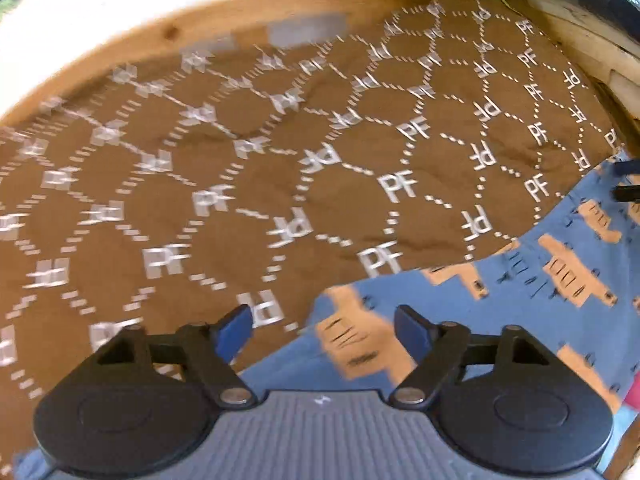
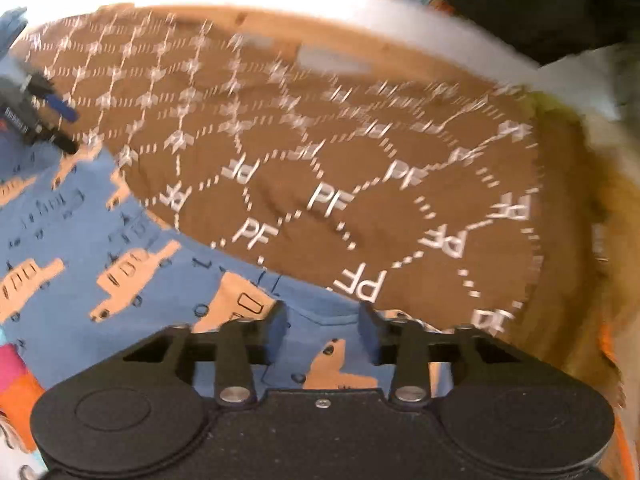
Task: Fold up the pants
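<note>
The pants (image 1: 208, 184) are brown with a white "PF" lattice print. They lie spread flat over most of the surface in both views (image 2: 328, 184). My left gripper (image 1: 322, 334) is open and empty, low over the pants' near edge where it meets a blue sheet (image 1: 520, 304). My right gripper (image 2: 322, 330) is open and empty, just above the blue sheet (image 2: 80, 232) at the pants' near edge. The left gripper also shows at the far left of the right wrist view (image 2: 44, 116). The right gripper's tips show at the right edge of the left wrist view (image 1: 628, 180).
The blue sheet printed with tan trucks covers the surface under the pants. A wooden rim (image 1: 132, 48) runs along the far side, with a white wall behind it. A dark object (image 2: 540, 4) sits at the upper right. Orange and pink fabric (image 2: 16, 380) lies at the lower left.
</note>
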### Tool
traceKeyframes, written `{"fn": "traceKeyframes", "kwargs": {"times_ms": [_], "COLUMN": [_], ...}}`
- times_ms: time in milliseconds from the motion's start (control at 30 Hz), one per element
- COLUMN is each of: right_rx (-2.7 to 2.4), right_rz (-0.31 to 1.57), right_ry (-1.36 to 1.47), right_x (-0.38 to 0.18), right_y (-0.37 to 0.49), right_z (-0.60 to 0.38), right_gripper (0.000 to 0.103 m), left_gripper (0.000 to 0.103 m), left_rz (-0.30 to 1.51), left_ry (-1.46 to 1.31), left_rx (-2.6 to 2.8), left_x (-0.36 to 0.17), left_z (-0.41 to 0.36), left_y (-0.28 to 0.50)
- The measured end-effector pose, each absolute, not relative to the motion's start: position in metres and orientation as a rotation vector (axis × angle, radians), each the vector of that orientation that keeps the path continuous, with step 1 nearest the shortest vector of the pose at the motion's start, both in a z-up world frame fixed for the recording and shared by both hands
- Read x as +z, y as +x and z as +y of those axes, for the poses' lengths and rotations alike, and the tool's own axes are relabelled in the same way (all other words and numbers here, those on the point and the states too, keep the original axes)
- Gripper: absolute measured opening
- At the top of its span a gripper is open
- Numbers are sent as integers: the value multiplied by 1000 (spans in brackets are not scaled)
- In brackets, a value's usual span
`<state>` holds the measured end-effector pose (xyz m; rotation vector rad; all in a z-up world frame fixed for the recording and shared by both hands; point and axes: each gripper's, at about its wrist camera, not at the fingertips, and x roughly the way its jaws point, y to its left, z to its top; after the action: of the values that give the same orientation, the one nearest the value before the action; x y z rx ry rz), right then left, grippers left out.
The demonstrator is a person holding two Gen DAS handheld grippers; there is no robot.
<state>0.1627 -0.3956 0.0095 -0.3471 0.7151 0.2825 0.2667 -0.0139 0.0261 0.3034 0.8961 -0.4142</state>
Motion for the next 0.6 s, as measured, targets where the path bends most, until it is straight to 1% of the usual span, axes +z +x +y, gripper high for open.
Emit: {"fn": "traceKeyframes", "kwargs": {"times_ms": [33,67,100,133,167,233,300,333,367,400,467,533,567,600], "right_rx": [296,293,278,257,239,251,359,453,552,657,804,833,830,829], "right_rz": [753,779,790,788,785,761,712,718,740,778,857,905,917,919], "right_ry": [-365,-387,-418,-450,-453,-416,-409,-394,-374,-356,-378,-464,-508,-530], "right_x": [5,1,-3,-6,-3,9,24,27,29,28,18,6,-1,-5], "right_y": [173,180,185,190,193,194,194,197,201,207,218,226,229,231], "right_z": [-396,-397,-397,-397,-397,-396,-380,-371,-363,-353,-332,-318,-315,-313], "right_gripper": [24,16,10,8,8,14,29,34,43,45,45,44,36,13], "left_gripper": [63,41,31,24,13,10,9,8,8,8,8,8,8,8], "left_rz": [939,980,1012,1005,989,963,950,948,944,942,940,935,931,927], "left_ry": [309,326,351,376,385,408,397,390,388,384,368,363,364,363], "left_rx": [-422,-428,-431,-414,-417,-414,-409,-409,-411,-412,-409,-408,-408,-408], "left_x": [20,14,8,4,3,6,6,6,6,7,8,13,14,14], "left_z": [-22,-28,-34,-37,-38,-41,-40,-39,-38,-39,-36,-36,-36,-36], "left_y": [276,283,290,292,292,290,287,285,283,280,281,278,279,280]}}
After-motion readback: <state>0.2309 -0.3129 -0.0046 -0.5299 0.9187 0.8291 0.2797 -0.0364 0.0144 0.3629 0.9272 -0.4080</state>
